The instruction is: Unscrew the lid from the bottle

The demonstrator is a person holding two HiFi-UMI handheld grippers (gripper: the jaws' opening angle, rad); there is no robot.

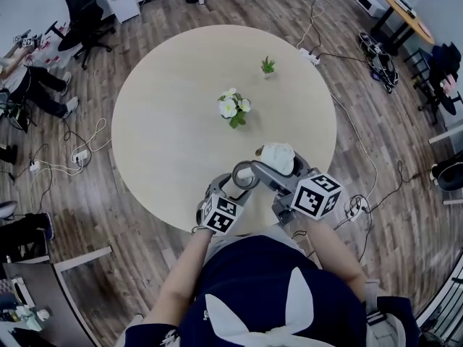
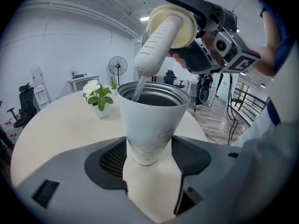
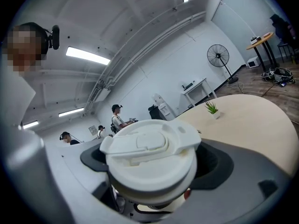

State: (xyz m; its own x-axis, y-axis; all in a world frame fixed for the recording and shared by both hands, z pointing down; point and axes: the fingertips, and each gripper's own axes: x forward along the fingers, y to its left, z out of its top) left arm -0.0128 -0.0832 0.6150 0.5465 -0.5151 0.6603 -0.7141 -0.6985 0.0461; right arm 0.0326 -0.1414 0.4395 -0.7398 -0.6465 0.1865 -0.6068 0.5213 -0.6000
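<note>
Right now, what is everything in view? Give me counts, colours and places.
table: one, beige, round, in the middle of the room
bottle: one, white, open, at the table's near edge
lid: one, white, with a tube beneath, off the bottle and above its mouth
flower pot: one, white blooms and green leaves, mid-table
small plant: one, green in a white pot, on the table's far side
fan: one, black, by the far wall
office chair: one, black, far left
cables: several, dark and white, on the wood floor
people: two, light and dark tops, standing far off
left gripper: one, grey, shut on the bottle
right gripper: one, grey, shut on the lid
</note>
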